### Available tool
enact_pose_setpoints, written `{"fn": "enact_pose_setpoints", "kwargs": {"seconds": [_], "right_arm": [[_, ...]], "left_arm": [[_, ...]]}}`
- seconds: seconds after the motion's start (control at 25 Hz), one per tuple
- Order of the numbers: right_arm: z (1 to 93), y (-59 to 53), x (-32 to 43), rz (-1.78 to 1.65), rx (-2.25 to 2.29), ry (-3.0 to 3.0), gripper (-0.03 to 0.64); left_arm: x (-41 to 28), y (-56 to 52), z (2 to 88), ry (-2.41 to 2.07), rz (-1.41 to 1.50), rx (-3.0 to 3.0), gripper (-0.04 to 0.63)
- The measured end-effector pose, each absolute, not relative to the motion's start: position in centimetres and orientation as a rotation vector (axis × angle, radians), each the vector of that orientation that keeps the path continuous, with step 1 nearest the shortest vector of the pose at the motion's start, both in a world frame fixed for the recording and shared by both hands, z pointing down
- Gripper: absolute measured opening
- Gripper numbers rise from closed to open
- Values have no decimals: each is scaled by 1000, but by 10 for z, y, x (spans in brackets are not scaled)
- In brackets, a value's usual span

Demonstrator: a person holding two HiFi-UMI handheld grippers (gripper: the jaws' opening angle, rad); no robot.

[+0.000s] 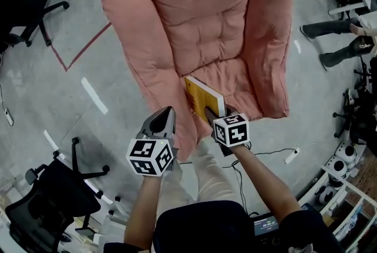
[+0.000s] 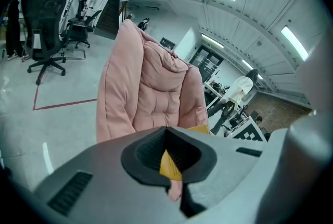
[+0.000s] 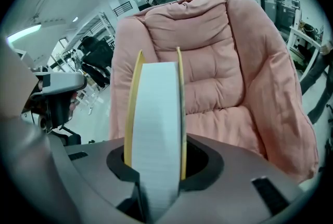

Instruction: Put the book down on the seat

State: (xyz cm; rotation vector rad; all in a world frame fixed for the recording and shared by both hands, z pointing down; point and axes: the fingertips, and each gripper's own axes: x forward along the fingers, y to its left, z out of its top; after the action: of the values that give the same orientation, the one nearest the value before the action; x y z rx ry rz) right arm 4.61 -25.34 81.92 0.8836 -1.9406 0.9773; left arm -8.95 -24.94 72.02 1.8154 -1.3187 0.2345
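Clearly the carrying step is in hand, not the release. The right gripper (image 1: 213, 116) is clamped on the near end of the yellow-covered book (image 1: 204, 97). The book stands on edge over the front edge of the pink armchair's (image 1: 212, 28) seat; I can't tell whether it touches the cushion. The left gripper (image 1: 166, 116) hangs just beside it, off the seat's front-left corner, its tongs drawn together on nothing. Next, I'd judge, the book needs lowering and tipping flat, well in from the front edge, before the tongs let go. The soft, sloping cushion could let it slide.
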Motion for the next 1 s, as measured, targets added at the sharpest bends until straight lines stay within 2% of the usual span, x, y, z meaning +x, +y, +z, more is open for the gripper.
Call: {"fn": "enact_pose_setpoints", "kwargs": {"seconds": [1.0], "right_arm": [[844, -248, 44, 1040, 861, -1854, 156]], "left_arm": [[-96, -252, 730, -1312, 233, 1794, 5]]}}
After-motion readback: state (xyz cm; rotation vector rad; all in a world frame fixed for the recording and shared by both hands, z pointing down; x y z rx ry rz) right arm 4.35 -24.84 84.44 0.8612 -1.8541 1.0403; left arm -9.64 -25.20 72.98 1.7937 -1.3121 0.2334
